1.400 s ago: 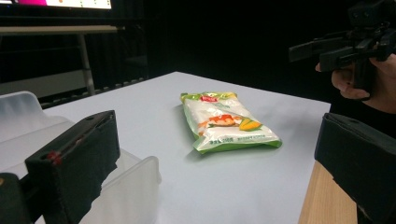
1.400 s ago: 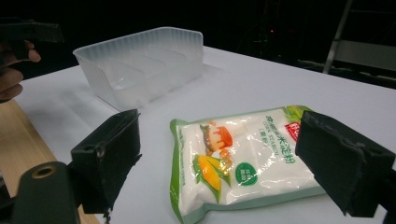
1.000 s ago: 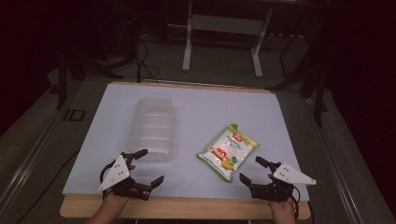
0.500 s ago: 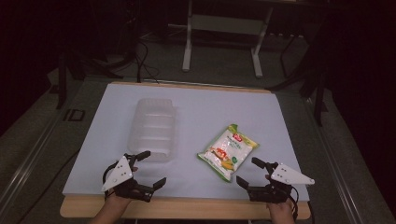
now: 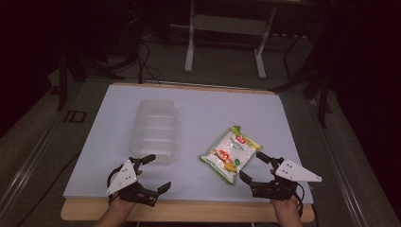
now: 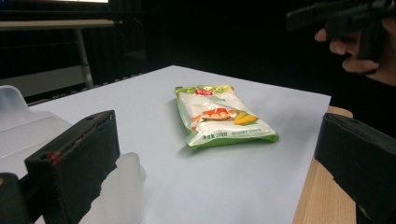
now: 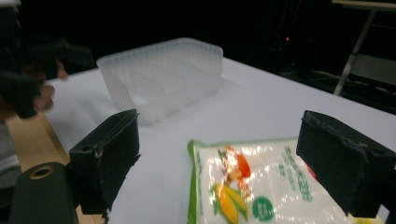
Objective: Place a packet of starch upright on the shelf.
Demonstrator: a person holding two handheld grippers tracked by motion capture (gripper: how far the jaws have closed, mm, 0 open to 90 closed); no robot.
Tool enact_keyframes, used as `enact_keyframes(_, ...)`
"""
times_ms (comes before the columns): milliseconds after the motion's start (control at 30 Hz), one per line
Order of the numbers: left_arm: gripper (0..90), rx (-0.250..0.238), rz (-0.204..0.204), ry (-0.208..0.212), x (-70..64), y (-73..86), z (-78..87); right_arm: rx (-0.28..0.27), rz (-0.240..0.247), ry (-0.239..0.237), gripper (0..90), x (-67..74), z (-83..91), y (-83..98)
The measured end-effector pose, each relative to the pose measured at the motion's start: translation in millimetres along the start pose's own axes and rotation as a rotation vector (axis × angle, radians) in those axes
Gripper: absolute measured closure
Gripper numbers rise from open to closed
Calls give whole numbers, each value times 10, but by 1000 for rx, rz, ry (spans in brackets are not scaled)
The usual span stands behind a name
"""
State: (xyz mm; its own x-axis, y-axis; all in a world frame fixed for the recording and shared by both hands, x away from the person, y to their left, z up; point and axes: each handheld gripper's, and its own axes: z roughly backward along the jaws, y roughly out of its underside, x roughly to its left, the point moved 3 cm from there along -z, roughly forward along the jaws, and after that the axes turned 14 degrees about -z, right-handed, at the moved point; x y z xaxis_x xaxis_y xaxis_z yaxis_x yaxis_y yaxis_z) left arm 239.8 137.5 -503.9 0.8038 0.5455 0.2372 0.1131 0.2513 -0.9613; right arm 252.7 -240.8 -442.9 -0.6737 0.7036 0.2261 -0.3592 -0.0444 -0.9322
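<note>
From the high view, the desk (image 5: 198, 109) has a pale top. The snack bag (image 5: 230, 154) lies flat on the right half, closer to the front edge than the back. The clear plastic box (image 5: 156, 130) sits on the left half, well apart from the bag. The left claw (image 5: 152, 173) rests near the front edge, just in front of the box. The right claw (image 5: 252, 166) rests near the front edge too, just beside the bag's near right side. Both claws are spread wide and hold nothing.

The left gripper view looks low across the desk. It shows the bag's (image 6: 223, 116) picture side, with green edges and yellow corn, and a rounded corner of the box (image 6: 122, 175) close to one jaw. It also shows the wooden front edge of the desk (image 6: 322, 186) and a hand (image 6: 359, 51) farther off.

The right gripper view shows the bag (image 7: 261, 182) right between its jaws, not touched. It shows the ribbed walls of the box (image 7: 163, 74) behind.

The back half of the desk is bare, and there is open room between the box and the bag.
</note>
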Motion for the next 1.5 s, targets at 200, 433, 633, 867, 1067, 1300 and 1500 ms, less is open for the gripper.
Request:
enact_keyframes(200, 2, 1, -8, 5, -28, -12, -8, -34, -16, 3, 122, -54, 30, -219)
enact_keyframes(433, 2, -1, -7, 21, -44, -11, -21, -53, -7, 68, 113, -184, -17, -458)
enact_keyframes(633, 2, -3, -11, 20, -49, -14, -19, -72, -34, 101, 106, -298, -75, -535)
enact_keyframes(867, 2, -7, -18, 26, -71, -23, -27, -69, -78, 181, 106, -577, -220, -567)
enact_keyframes(1067, 2, -3, -17, 34, -79, -18, -39, -25, -80, 206, 107, -805, -335, -559)
enact_keyframes(1300, 2, 2, -23, 43, -85, -12, -51, 23, -119, 221, 111, -1027, -420, -470)
enact_keyframes(1500, 2, 1, -21, 46, -84, -9, -56, 62, -145, 223, 127, -1177, -507, -311)
